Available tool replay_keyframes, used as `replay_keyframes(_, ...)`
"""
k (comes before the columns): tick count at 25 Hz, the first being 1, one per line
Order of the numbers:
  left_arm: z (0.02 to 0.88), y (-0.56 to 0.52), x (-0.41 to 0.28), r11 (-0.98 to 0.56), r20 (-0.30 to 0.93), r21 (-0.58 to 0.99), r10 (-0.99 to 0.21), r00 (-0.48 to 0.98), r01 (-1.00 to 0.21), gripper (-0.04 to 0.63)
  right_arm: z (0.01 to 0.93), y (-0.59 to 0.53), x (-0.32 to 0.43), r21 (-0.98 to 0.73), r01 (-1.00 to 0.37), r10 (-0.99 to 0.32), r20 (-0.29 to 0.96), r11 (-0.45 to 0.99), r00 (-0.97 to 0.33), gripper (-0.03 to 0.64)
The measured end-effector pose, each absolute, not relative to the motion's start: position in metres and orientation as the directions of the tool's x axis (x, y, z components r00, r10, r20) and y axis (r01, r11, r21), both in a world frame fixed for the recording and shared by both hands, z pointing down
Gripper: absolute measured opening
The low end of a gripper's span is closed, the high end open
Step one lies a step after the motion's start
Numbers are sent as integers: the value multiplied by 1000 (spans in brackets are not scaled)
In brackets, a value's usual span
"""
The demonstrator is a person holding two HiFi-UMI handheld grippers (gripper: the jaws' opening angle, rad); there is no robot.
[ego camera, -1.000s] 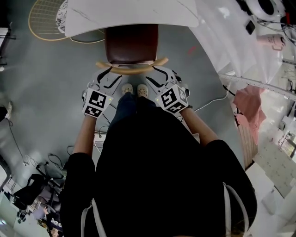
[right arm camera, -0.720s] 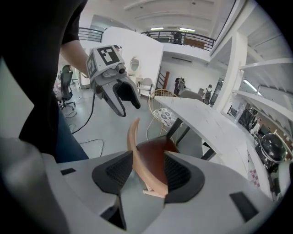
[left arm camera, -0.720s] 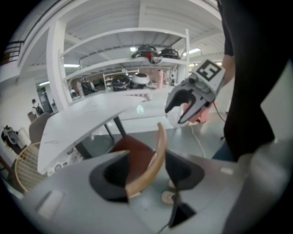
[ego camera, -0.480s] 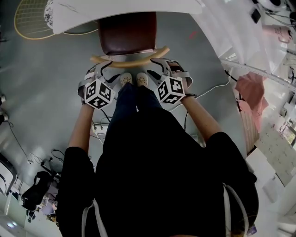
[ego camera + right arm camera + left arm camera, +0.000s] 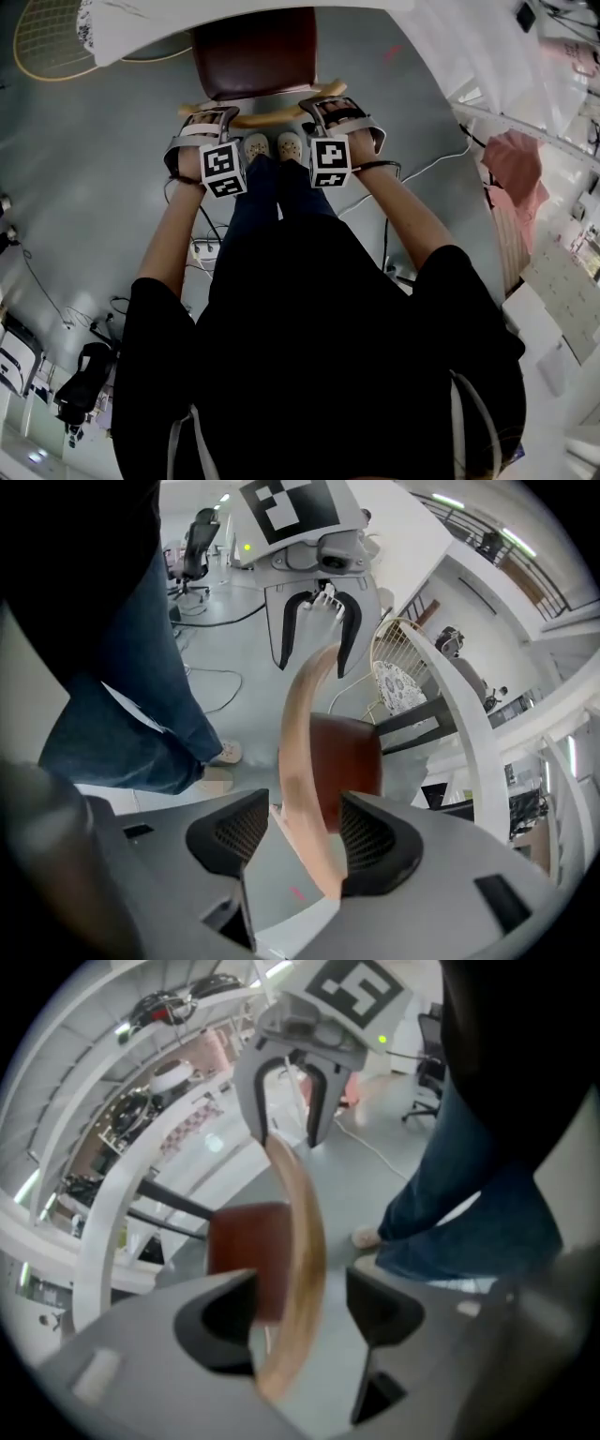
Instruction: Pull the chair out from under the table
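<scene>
The chair has a dark red seat (image 5: 253,52) pushed under the white table (image 5: 131,33), and its curved wooden backrest rail (image 5: 267,117) faces me. My left gripper (image 5: 211,116) straddles the rail's left part and my right gripper (image 5: 323,103) its right part, both pointing steeply down. In the left gripper view the rail (image 5: 298,1232) runs between the opening jaws of the left gripper (image 5: 300,1312) with gaps on both sides. The right gripper (image 5: 300,841) also has opening jaws; the rail (image 5: 302,752) passes between them, close to the right-hand pad.
The person's feet (image 5: 272,145) stand just behind the backrest. Cables (image 5: 427,173) trail on the grey floor at right and lower left. A round wire mat (image 5: 47,37) lies at the far left, and a pink cloth (image 5: 520,159) hangs among racks at right.
Both grippers have sunk from just behind the backrest down over it and rolled, marker cubes now facing up. Their jaws now straddle the rail. The chair has not moved.
</scene>
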State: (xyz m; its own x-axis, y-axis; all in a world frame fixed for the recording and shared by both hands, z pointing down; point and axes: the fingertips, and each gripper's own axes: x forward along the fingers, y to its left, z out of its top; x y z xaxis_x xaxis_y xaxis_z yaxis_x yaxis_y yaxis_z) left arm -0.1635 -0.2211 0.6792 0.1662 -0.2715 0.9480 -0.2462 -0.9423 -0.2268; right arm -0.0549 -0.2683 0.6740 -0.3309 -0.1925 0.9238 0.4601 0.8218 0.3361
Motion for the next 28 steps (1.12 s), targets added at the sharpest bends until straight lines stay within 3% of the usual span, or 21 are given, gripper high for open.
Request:
replay_keyframes(8, 728, -215, -172, -979, 994, -103, -110, 30, -176, 289, 714, -281, -57, 312, 621, -239, 950, 719, -202, 198)
replay_keyframes(14, 735, -223, -175, -962, 992, -115, -124, 19, -248, 173, 722, -286, -56, 322, 640, -258, 946, 698, -195, 164)
replay_keyframes(28, 737, -178, -160, -965, 996, -85, -75, -48, -246, 161, 723, -245, -42, 331, 683, -252, 943, 651, -217, 160)
